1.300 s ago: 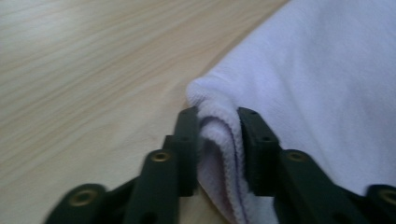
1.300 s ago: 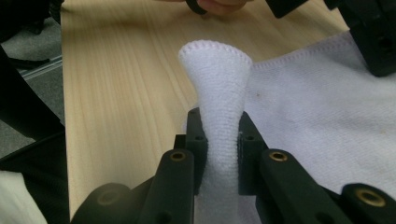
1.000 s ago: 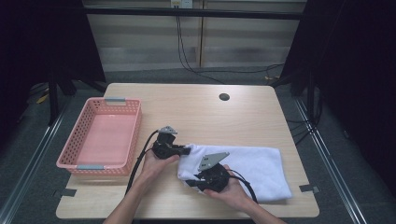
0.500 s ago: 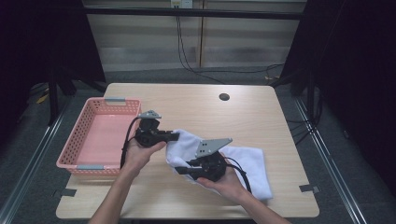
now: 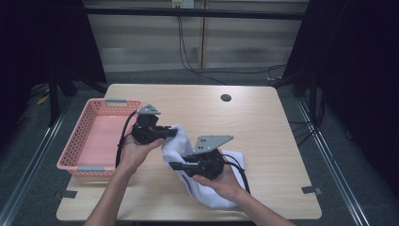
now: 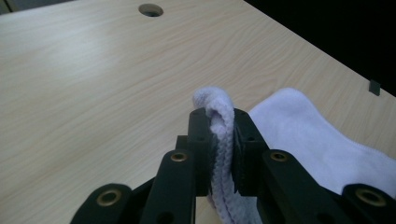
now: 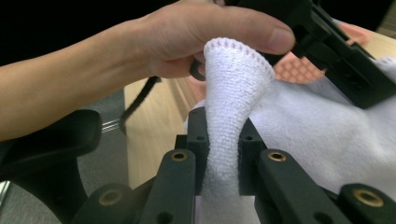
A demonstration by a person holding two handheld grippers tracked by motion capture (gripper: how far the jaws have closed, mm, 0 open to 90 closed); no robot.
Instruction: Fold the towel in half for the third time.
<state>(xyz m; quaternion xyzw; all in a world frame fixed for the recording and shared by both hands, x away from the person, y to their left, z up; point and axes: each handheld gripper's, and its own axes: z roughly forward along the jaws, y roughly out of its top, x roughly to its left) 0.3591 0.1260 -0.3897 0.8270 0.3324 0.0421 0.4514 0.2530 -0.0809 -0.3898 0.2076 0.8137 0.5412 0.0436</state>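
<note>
A white towel (image 5: pixel 209 190) hangs lifted at its left end, while its right part lies on the wooden table (image 5: pixel 263 127). My left gripper (image 5: pixel 172 133) is shut on the towel's far left corner, and my right gripper (image 5: pixel 172 165) is shut on its near left corner. In the left gripper view the black jaws (image 6: pixel 222 120) pinch a folded towel edge (image 6: pixel 219 105), and the rest of the cloth (image 6: pixel 317 140) trails to the right. In the right gripper view the jaws (image 7: pixel 223 123) clamp a stitched corner (image 7: pixel 236 70). Behind that corner are the other hand (image 7: pixel 187 37) and the left gripper (image 7: pixel 345 65).
A pink plastic basket (image 5: pixel 77 141) stands empty at the table's left edge, close to my left hand. A round cable hole (image 5: pixel 226 98) sits near the table's far edge. Dark floor and rails surround the table.
Both grippers have risen with the towel's left corners in them and shifted left. The towel, flat a second ago, now hangs bunched between them with only its right part on the table.
</note>
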